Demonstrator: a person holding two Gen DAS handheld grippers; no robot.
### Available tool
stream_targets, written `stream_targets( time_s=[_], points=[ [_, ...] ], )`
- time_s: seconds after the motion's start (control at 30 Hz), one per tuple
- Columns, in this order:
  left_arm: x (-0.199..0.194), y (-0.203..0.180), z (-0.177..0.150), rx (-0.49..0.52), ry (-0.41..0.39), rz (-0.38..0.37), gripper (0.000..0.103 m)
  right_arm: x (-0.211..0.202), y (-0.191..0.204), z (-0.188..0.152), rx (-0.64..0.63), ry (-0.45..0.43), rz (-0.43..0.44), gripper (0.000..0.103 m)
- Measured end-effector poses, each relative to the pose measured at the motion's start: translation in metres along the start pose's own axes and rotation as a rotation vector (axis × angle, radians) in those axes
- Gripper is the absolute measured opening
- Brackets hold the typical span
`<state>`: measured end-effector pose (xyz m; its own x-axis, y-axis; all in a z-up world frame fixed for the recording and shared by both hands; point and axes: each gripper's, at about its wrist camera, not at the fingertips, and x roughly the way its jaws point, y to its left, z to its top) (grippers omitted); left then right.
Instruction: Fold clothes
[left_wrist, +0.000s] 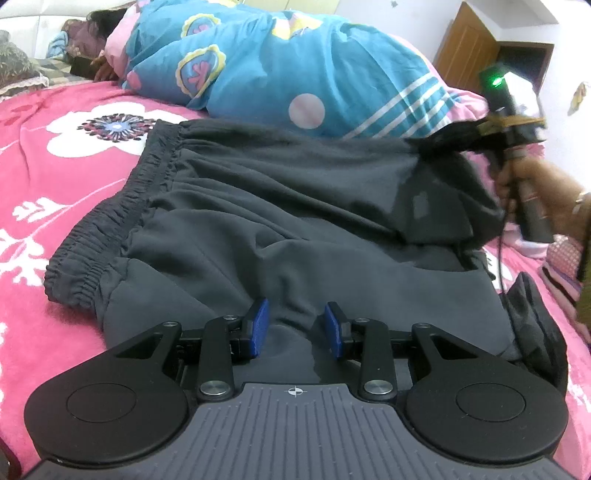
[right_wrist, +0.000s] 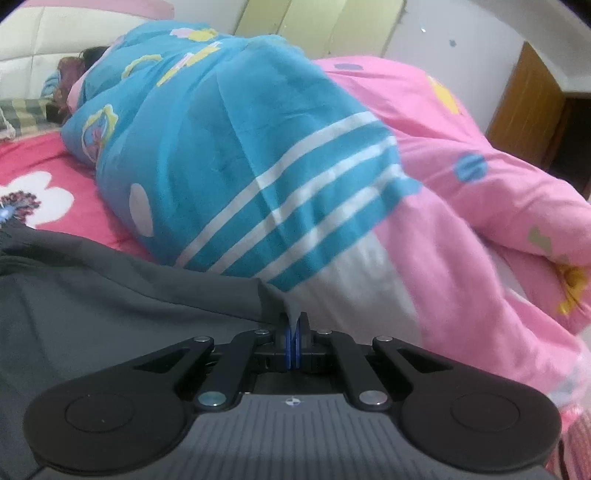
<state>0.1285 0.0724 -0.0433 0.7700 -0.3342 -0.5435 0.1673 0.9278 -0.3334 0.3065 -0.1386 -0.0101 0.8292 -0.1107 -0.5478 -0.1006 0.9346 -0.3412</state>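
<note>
Right claw (right_wrist: 294, 341) clamped on trousers (left_wrist: 280, 206) hem; left claw (left_wrist: 295, 328), jaws apart, rests on cloth; lift evenly toward waistband (left_wrist: 110, 236).

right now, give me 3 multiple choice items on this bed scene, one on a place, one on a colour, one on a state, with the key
1. Where is the elastic waistband of the grey shorts in the left wrist view?
A. left side
B. right side
C. under the quilt

2. What colour are the stripes on the blue part of the quilt?
A. yellow
B. white
C. black

3. How stand the jaws of the right gripper?
A. wide open
B. half open
C. shut

Key:
1 A, the gathered band lies at the shorts' left end.
2 B, pale bands cross the blue cloth.
3 C, its blue pads meet, pinching what looks like a corner of the shorts, which appears lifted in the left wrist view.
</note>
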Motion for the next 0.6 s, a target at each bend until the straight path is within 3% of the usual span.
stream_targets(
  time_s=[0.13,0.23,0.3,0.33,0.37,0.43,0.6],
  points=[
    [0.001,0.002,0.001,0.003,0.003,-0.005,0.033,0.036,0.008,-0.015,0.005,0.069,0.017,0.002],
    [0.001,0.002,0.0,0.009,0.004,-0.004,0.033,0.064,0.011,-0.031,0.027,0.17,0.012,0.005],
    [0.002,0.001,0.001,0.01,0.005,-0.001,0.033,0.078,0.005,-0.043,0.079,0.252,0.023,0.015],
    [0.002,0.001,0.001,0.01,0.005,0.0,0.033,0.075,-0.001,-0.047,0.12,0.24,0.017,0.028],
    [0.002,0.001,0.002,0.008,0.007,0.001,0.033,0.069,-0.01,-0.05,0.169,0.231,0.01,0.049],
    [0.002,0.001,0.002,0.005,0.007,0.001,0.033,0.053,-0.031,-0.055,0.279,0.231,0.042,0.066],
    [-0.002,0.001,0.002,0.002,-0.008,0.0,0.033,-0.025,-0.093,-0.073,0.519,0.158,0.128,0.068]
  ],
)
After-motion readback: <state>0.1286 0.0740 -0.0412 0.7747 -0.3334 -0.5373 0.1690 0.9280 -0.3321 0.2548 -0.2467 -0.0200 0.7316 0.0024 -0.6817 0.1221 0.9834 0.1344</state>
